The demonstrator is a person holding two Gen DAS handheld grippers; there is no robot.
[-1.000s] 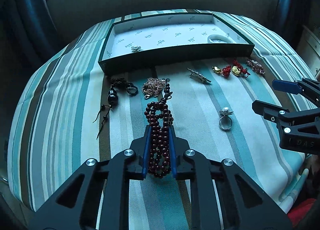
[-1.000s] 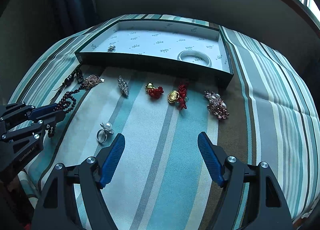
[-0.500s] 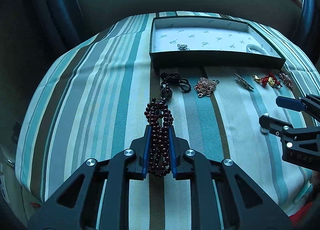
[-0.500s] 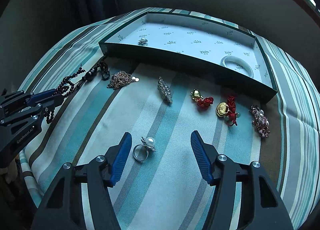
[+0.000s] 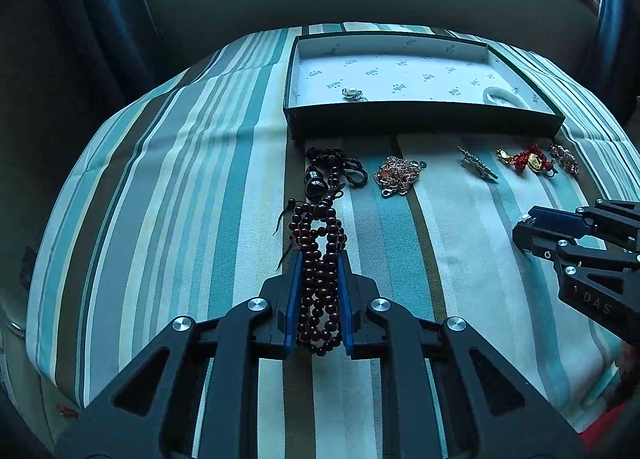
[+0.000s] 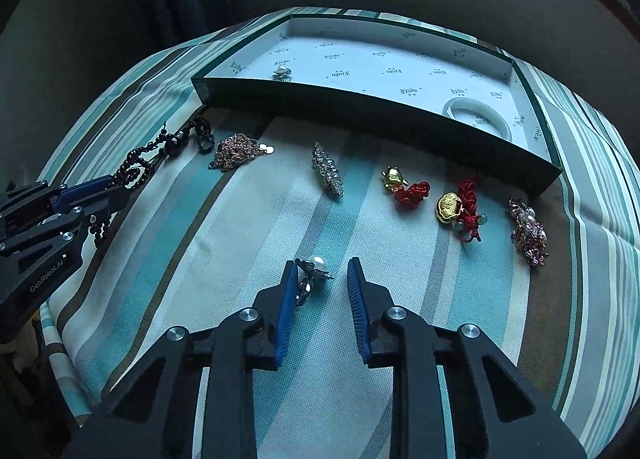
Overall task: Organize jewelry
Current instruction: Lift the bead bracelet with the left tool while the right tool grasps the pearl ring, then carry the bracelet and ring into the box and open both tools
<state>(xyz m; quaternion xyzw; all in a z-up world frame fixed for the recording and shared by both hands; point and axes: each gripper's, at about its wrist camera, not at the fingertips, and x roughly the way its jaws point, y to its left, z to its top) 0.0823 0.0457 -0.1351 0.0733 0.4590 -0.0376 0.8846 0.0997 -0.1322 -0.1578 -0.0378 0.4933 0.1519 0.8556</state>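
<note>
My left gripper (image 5: 319, 259) is shut on a dark red bead bracelet (image 5: 319, 243) and holds it above the striped cloth; it also shows in the right wrist view (image 6: 92, 195). My right gripper (image 6: 321, 269) is open, its jaws partly closed around a pearl ring (image 6: 314, 271) that lies against the left finger (image 6: 286, 299). The green jewelry box (image 6: 360, 107) stands behind, holding a pearl brooch (image 6: 282, 72) and a white bangle (image 6: 478, 115).
On the cloth lie a black bead cord (image 5: 328, 175), a rose-gold chain (image 5: 396, 175), a silver brooch (image 6: 328, 173), two gold charms on red cord (image 6: 404, 187) (image 6: 460, 207) and a pink brooch (image 6: 528, 233). The table edge drops off at left.
My right gripper moved forward over the pearl ring and narrowed its jaws around it. My left gripper, still holding the bracelet, shifted left and then forward toward the box.
</note>
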